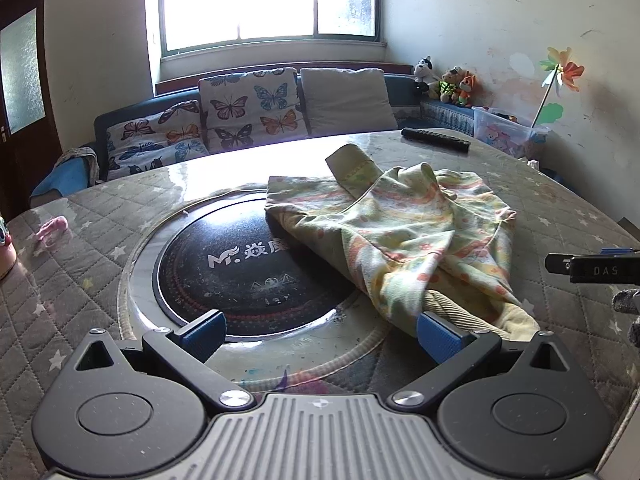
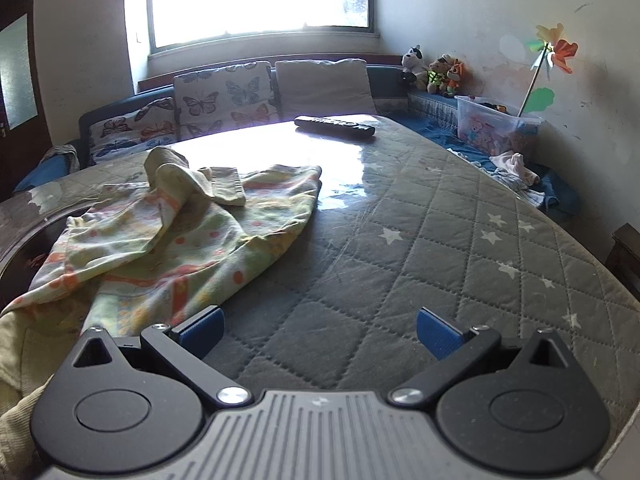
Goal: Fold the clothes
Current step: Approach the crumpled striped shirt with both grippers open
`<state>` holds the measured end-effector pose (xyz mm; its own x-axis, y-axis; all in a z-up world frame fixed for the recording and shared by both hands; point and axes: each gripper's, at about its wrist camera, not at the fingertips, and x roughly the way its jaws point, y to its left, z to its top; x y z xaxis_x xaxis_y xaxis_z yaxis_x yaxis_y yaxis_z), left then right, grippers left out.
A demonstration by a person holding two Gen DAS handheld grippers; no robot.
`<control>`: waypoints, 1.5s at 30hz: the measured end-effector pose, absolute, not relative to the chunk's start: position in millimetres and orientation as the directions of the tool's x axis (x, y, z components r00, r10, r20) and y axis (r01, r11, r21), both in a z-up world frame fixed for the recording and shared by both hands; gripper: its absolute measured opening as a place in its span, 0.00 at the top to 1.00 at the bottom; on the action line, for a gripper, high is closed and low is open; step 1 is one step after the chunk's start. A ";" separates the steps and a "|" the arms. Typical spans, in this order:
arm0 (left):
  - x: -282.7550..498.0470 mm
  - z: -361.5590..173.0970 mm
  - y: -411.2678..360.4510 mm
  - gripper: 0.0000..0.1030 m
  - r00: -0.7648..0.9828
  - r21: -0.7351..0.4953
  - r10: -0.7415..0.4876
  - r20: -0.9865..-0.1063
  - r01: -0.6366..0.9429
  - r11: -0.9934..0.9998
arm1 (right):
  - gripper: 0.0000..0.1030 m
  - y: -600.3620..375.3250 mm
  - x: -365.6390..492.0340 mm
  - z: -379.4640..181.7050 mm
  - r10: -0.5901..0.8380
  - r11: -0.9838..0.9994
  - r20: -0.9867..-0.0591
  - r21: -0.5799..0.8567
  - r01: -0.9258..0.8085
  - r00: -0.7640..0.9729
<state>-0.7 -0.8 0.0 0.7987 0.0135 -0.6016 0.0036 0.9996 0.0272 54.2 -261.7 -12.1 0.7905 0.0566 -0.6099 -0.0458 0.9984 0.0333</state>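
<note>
Left claw spread wide, empty, low over the round black hotplate set in the worktop; its right blue pad sits just beside the garment's ribbed hem. Right claw also spread, empty, over bare quilted cover. Printed yellow-green garment lies crumpled mid-worktop, partly over the hotplate, one sleeve flopped across. Black remote at far edge, well apart.

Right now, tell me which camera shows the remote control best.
The right wrist view: the remote control lies whole and fairly large on the table's far side, with nothing covering it. The left wrist view also shows the remote whole, but smaller and farther off, beyond the crumpled garment.
</note>
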 end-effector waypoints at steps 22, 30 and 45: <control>-16.0 -6.2 -21.0 0.00 0.770 0.039 0.007 -0.638 0.023 0.999 | 0.00 -249.3 13.1 -5.2 0.128 0.991 -0.588 0.037 -0.132 0.798; -15.6 -8.6 -25.4 0.00 0.758 0.051 0.016 -0.652 0.023 0.998 | 0.00 -248.0 7.1 -3.3 0.127 0.991 -0.578 0.036 -0.130 0.806; -11.8 -7.7 -23.7 0.00 0.751 0.059 0.031 -0.660 0.011 0.998 | 0.00 -238.3 7.1 -1.4 0.144 0.987 -0.578 0.028 -0.157 0.803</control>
